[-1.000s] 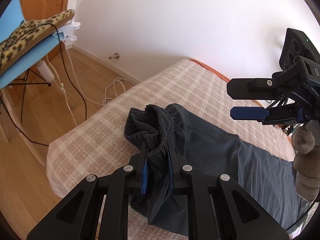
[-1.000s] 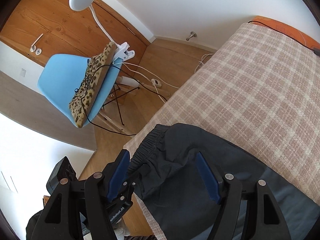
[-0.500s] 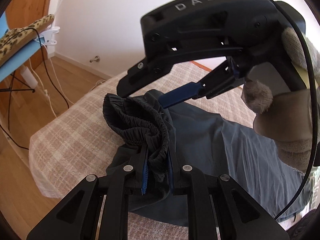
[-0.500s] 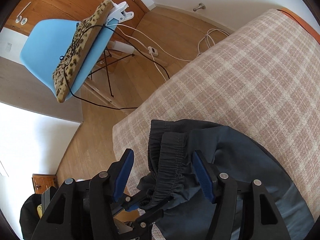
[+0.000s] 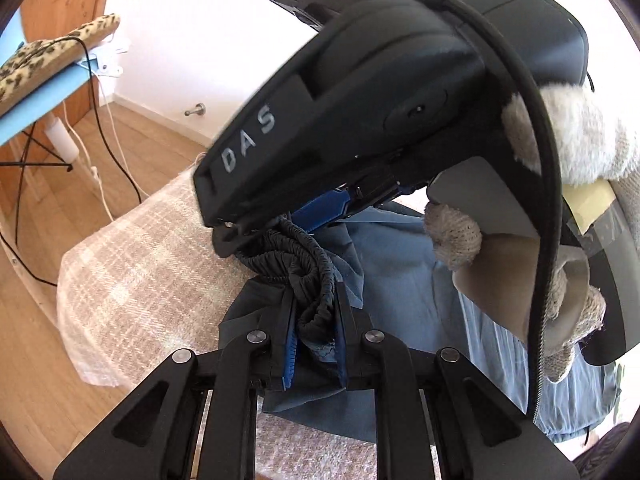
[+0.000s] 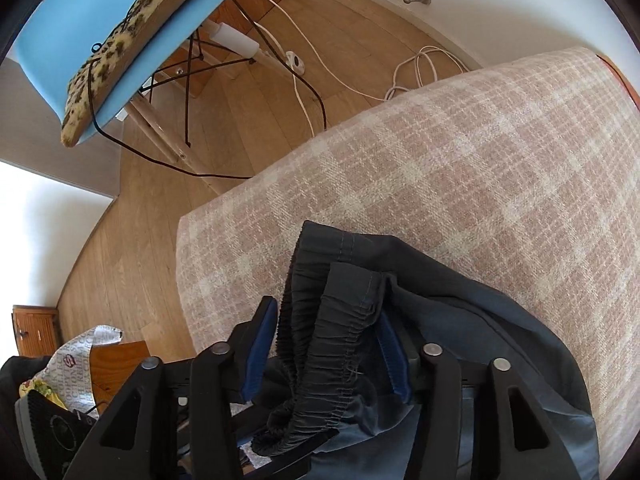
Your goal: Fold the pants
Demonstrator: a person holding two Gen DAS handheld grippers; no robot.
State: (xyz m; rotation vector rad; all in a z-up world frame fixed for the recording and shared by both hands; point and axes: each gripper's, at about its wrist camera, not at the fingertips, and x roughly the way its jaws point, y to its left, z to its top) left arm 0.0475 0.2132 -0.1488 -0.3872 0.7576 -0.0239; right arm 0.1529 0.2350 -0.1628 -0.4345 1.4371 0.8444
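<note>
Dark blue-grey pants (image 5: 404,280) lie on a bed covered with a plaid blanket (image 5: 136,276). Their gathered elastic waistband (image 5: 308,264) is bunched and lifted at the bed's corner. My left gripper (image 5: 313,320) is shut on a fold of that waistband. My right gripper (image 5: 280,226) reaches steeply down from above onto the same bunch, a little further along. In the right wrist view the waistband (image 6: 328,344) stands between the blue pads (image 6: 260,344) of the right gripper (image 6: 326,320). Its jaws are closing and the left pad still shows a thin gap.
A gloved hand (image 5: 580,144) holds the right gripper. The bed's corner and edge (image 6: 188,248) drop to a wooden floor with black and white cables (image 6: 304,92). A blue chair (image 6: 72,16) with a leopard-print cushion (image 6: 132,36) stands beyond.
My right gripper swung in from the right and came down over the waistband, tilting steeply and narrowing its jaws around it. The left gripper kept its hold and shifted only slightly.
</note>
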